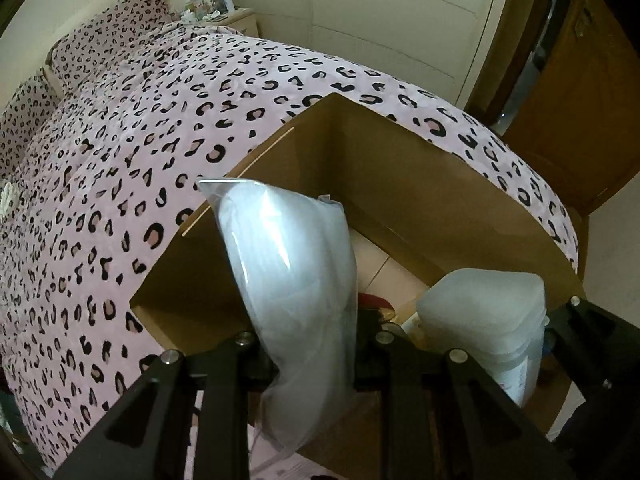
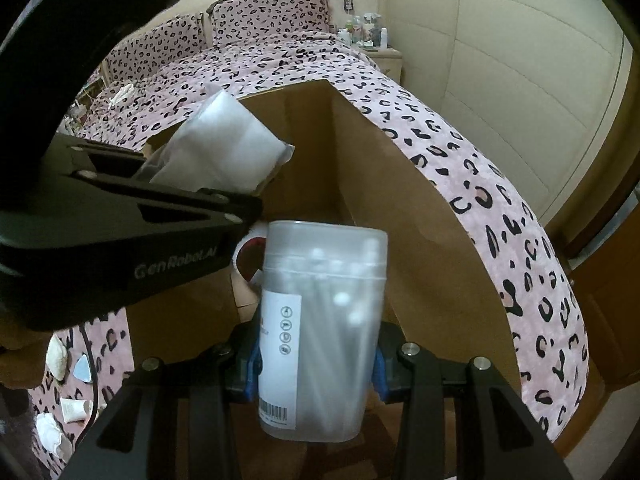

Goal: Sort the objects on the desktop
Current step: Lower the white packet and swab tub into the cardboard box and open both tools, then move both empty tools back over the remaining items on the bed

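— Closest to my left camera is the clear plastic bag (image 1: 292,280) of white pads, pinched between the fingers of my left gripper (image 1: 308,354), which are drawn almost fully together on it. It stands up out of the jaws and leans a little to the left.

— And where is it hanging?

— Over the open cardboard box (image 1: 400,168), which sits on the pink leopard-print bedspread (image 1: 120,152). The bag's far end reaches towards the box's left wall.

— What about your other hand?

— My right gripper (image 2: 316,364) is clamped on a frosted tub of cotton swabs (image 2: 324,320); the blue pads (image 2: 250,364) press on its sides, and the white label with a barcode faces left. It too is inside the box's opening, just to the right of the bag. From the left camera the tub shows at the near right.

— Anything in the box?

— Something red and white (image 2: 250,250) lies low behind the tub, partly hidden; I cannot tell what it is.

— And outside it?

— On the bedspread at the near left lie small white and blue scraps (image 2: 68,396). At the far end are two matching pillows (image 2: 268,12) and a bedside cabinet (image 2: 386,58) crowded with bottles.
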`<action>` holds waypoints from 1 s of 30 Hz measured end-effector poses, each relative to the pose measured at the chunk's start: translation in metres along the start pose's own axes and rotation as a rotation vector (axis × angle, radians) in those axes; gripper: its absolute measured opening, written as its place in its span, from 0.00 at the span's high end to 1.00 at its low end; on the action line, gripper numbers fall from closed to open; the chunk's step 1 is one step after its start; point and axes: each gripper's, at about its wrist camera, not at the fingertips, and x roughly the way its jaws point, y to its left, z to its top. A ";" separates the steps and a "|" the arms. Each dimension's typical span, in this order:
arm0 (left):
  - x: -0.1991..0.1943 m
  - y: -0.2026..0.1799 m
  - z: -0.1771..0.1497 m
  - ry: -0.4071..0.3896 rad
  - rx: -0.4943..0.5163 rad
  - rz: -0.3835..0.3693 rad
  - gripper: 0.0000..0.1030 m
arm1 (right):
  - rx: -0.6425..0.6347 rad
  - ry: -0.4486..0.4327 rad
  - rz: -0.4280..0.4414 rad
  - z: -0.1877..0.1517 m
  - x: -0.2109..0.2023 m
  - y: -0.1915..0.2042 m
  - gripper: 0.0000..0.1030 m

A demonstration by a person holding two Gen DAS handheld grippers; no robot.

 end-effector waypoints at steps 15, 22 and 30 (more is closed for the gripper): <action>-0.011 0.003 0.002 -0.035 -0.024 0.002 0.41 | 0.057 -0.014 0.015 -0.001 -0.018 -0.014 0.55; -0.042 0.008 -0.001 -0.078 -0.046 0.017 0.40 | 0.076 -0.051 0.024 0.003 -0.045 -0.015 0.55; -0.095 0.023 -0.037 -0.142 -0.100 0.052 0.40 | 0.082 -0.066 -0.025 0.002 -0.077 0.000 0.42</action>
